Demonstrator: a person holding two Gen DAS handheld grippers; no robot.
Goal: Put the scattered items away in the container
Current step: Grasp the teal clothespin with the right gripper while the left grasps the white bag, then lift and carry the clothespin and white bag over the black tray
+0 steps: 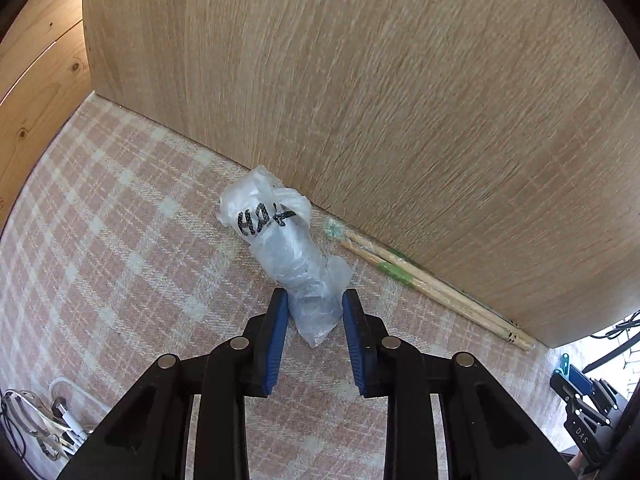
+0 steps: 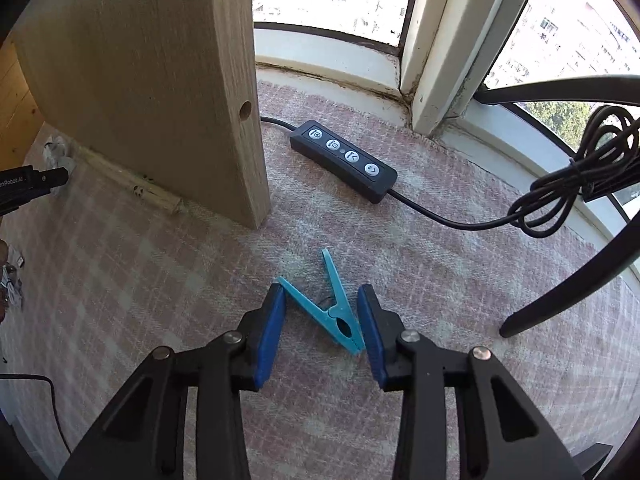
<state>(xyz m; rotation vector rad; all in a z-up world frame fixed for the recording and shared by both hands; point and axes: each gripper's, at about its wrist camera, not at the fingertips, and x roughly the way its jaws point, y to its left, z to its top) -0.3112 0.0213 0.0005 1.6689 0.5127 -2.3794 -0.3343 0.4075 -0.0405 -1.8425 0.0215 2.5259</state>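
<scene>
A crumpled clear plastic bag (image 1: 280, 244) with black lettering lies on the pink plaid cloth against a wooden box (image 1: 380, 100). My left gripper (image 1: 315, 300) is open, its blue pads (image 1: 276, 340) on either side of the bag's near end. Wrapped wooden chopsticks (image 1: 432, 288) lie along the box's base. A light blue clothespin (image 2: 330, 304) lies on the cloth between the pads (image 2: 270, 332) of my right gripper (image 2: 321, 296), which is open around it. The right gripper also shows in the left wrist view (image 1: 584, 400).
A black inline remote (image 2: 344, 160) with its cable (image 2: 560, 188) lies near the window sill (image 2: 332, 60). The wooden box's end panel (image 2: 160, 80) stands left of it. A dark stand leg (image 2: 568, 284) rests at right. White cables and metal bits (image 1: 48, 420) lie at left.
</scene>
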